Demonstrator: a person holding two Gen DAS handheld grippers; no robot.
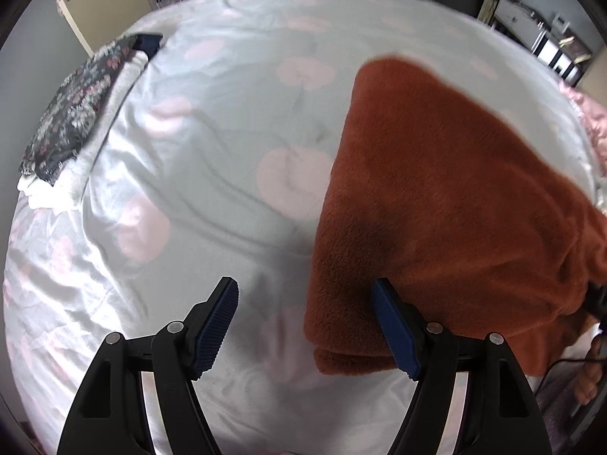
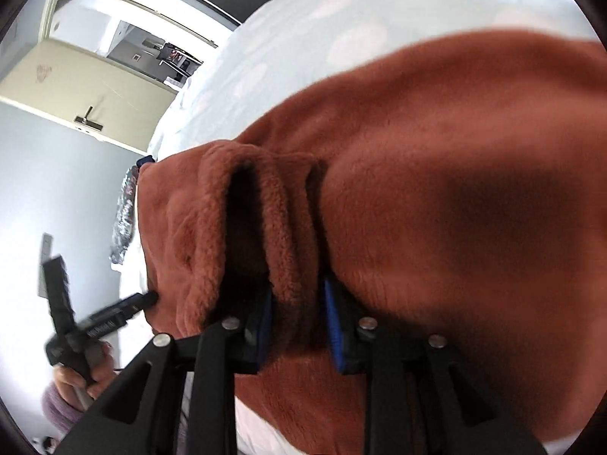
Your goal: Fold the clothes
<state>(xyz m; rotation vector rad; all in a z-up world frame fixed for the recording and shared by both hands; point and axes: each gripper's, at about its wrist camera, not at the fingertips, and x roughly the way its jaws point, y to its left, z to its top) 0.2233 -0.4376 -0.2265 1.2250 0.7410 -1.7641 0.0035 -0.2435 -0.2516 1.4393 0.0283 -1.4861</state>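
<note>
Rust-orange fleece garment (image 1: 447, 204) lies on a bed, over a pale grey-blue sheet (image 1: 227, 121) printed with soft pink blotches. In the left wrist view it fills the right half of the bed, its near edge folded into a thick double layer close to the camera.

Left gripper (image 1: 307, 322) hangs above the sheet, jaws wide apart and nothing between them. Its right blue pad (image 1: 394, 330) sits in front of the folded fleece edge; whether it touches the fabric cannot be told. Its left pad is over bare sheet.

Right gripper (image 2: 297, 314) has its jaws narrow, both blue pads pressed onto a bunched ridge of the fleece that stands up between them. The rest of the garment spreads away to the right, blurred.

At the left side of the bed lies a stack of folded clothes (image 1: 76, 121): a dark floral piece on top, a white one beneath, something navy at the far end.

A person's hand (image 2: 81, 373) in a lilac sleeve holds the left gripper's handle, low left in the right wrist view. A door (image 1: 106, 3) with a lever handle stands beyond the bed.
</note>
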